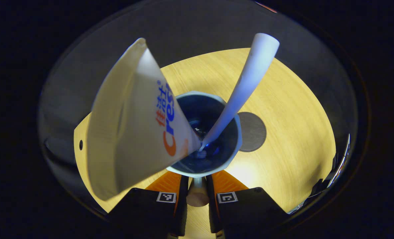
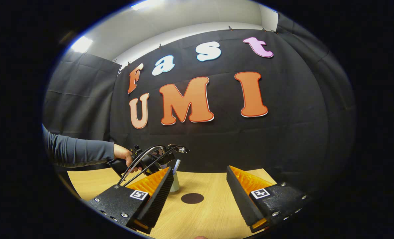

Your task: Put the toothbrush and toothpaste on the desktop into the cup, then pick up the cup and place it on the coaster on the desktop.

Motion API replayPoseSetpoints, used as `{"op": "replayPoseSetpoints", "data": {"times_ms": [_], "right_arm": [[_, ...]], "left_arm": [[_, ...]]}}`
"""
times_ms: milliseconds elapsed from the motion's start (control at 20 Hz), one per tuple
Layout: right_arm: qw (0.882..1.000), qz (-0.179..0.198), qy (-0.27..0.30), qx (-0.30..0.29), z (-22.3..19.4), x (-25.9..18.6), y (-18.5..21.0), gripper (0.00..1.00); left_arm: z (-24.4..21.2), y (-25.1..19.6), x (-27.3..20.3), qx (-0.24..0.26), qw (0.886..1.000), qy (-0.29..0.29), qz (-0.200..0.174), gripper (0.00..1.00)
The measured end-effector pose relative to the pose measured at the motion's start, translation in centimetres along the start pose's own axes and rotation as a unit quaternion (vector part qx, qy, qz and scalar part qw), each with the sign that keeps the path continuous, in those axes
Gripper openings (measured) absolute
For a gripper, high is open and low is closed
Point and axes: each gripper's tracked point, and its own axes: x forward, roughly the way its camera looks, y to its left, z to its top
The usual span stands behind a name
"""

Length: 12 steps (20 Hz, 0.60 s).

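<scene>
In the left gripper view I look straight down into the pale cup (image 1: pixel 237 139). A white toothpaste tube (image 1: pixel 130 126) leans out of it to the left, and a white toothbrush (image 1: pixel 246 83) leans to the upper right. My left gripper (image 1: pixel 197 181) is shut on the cup's handle (image 1: pixel 197 192) at its near rim. The dark round coaster (image 1: pixel 254 131) lies on the table just right of the cup. In the right gripper view my right gripper (image 2: pixel 197 196) stands open above the table with nothing in it. The coaster (image 2: pixel 192 198) is ahead of it and the cup (image 2: pixel 175 182) is left of that.
The wooden table (image 1: pixel 293 109) spreads around the cup. A hand (image 2: pixel 122 155) in a grey sleeve holds the left gripper (image 2: pixel 150 161) over the cup. The black cloth wall stands behind the table's far edge.
</scene>
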Motion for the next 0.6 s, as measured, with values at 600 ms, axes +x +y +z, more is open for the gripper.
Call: {"op": "replayPoseSetpoints", "data": {"times_ms": [600], "right_arm": [[1.0,-0.016,0.009,0.007,-0.4,-1.7,-1.7,0.96]], "left_arm": [[2.0,-1.1,3.7,0.037,0.999,0.008,-0.039,0.31]]}}
